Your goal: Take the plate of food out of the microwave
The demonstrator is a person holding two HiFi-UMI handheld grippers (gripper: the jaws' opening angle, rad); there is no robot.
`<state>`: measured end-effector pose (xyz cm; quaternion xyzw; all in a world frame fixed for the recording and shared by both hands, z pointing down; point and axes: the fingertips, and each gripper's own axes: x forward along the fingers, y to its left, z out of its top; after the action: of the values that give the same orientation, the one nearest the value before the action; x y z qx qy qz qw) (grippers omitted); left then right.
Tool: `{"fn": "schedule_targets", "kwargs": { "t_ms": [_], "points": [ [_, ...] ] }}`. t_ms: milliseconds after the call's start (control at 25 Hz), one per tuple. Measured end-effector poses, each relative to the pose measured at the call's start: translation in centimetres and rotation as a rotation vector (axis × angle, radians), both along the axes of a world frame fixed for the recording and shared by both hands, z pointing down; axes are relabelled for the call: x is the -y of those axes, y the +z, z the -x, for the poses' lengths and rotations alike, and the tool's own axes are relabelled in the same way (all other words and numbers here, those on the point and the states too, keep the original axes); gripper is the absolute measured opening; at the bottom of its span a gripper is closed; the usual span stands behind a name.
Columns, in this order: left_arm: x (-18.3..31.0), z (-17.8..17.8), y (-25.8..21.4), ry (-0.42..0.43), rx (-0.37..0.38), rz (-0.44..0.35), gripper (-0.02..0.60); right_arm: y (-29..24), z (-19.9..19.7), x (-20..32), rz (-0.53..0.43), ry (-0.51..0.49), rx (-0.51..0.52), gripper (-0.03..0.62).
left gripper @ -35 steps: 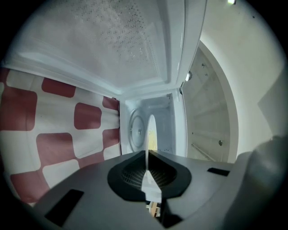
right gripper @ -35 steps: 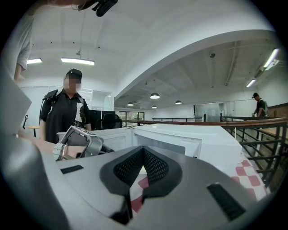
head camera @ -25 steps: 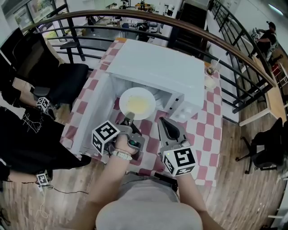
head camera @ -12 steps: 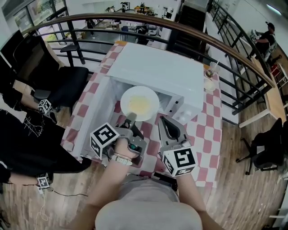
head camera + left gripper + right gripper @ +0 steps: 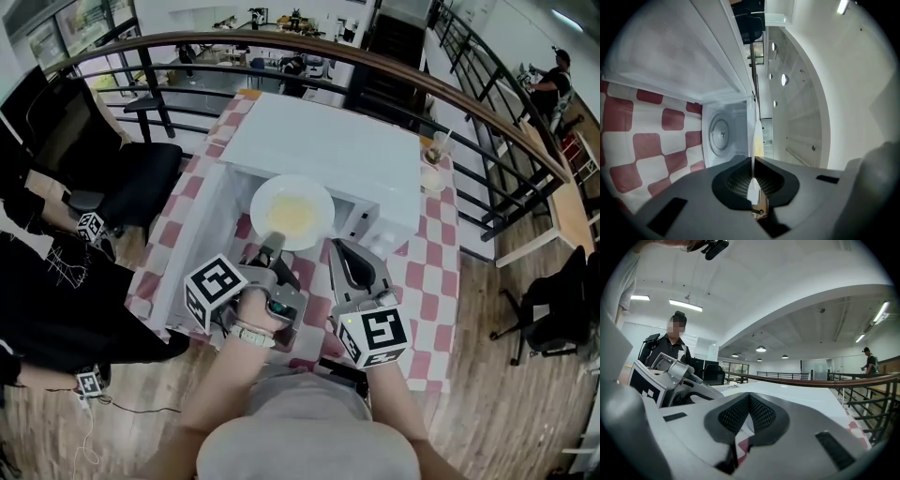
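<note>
The white microwave [image 5: 328,141] stands on a red-and-white checkered table [image 5: 427,272], its door [image 5: 192,239] swung open to the left. A white plate [image 5: 292,213] of yellowish food hangs at the mouth of the cavity. My left gripper [image 5: 271,246] is shut on the plate's near rim. In the left gripper view the plate [image 5: 754,136] shows edge-on between the pads of the left gripper [image 5: 753,176], with the turntable [image 5: 719,133] behind it. My right gripper [image 5: 345,255] is shut and empty, just right of the plate. In its own view the right gripper [image 5: 749,411] points over the microwave top [image 5: 787,392].
Two cups [image 5: 434,148] stand on the table to the right of the microwave. A curved railing [image 5: 469,103] runs behind the table. A black chair [image 5: 141,173] and a seated person [image 5: 47,281] are at the left. Wooden floor lies around the table.
The plate in my left gripper has drifted slightly right and outward from the cavity. The right gripper has hardly moved.
</note>
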<state>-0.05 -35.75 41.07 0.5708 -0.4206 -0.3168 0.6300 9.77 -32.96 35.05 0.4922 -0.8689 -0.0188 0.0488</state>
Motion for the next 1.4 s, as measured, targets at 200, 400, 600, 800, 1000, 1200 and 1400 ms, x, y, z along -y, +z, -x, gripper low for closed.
{"fn": "schedule_targets", "kwargs": {
  "t_ms": [200,400,600,800,1000,1200,1400],
  "points": [
    [-0.1,-0.3,-0.4,0.007,0.001,-0.012,0.011,-0.4,-0.1,0.1,-0.002,0.010,0.011,0.025],
    [-0.1,-0.2,-0.8,0.007,0.005,-0.022,0.011,-0.8,0.0,0.2,-0.007,0.009,0.014,0.025],
    [0.0,-0.1,-1.1,0.006,0.010,-0.029,0.011,-0.9,0.0,0.3,-0.009,0.011,0.017,0.025],
    [-0.1,-0.3,-1.2,0.010,0.009,-0.029,0.011,-0.8,0.0,0.3,-0.002,0.010,0.024,0.025],
    [0.0,-0.4,-1.1,0.014,0.005,-0.023,0.012,-0.8,0.0,0.6,0.000,0.011,0.025,0.025],
    [-0.1,-0.5,-1.1,0.014,0.003,-0.025,0.011,-0.6,0.0,0.5,0.004,0.012,0.028,0.025],
    [-0.1,-0.5,-1.4,0.015,0.005,-0.030,0.011,-0.8,0.1,0.5,0.003,0.007,0.026,0.025]
  ]
}}
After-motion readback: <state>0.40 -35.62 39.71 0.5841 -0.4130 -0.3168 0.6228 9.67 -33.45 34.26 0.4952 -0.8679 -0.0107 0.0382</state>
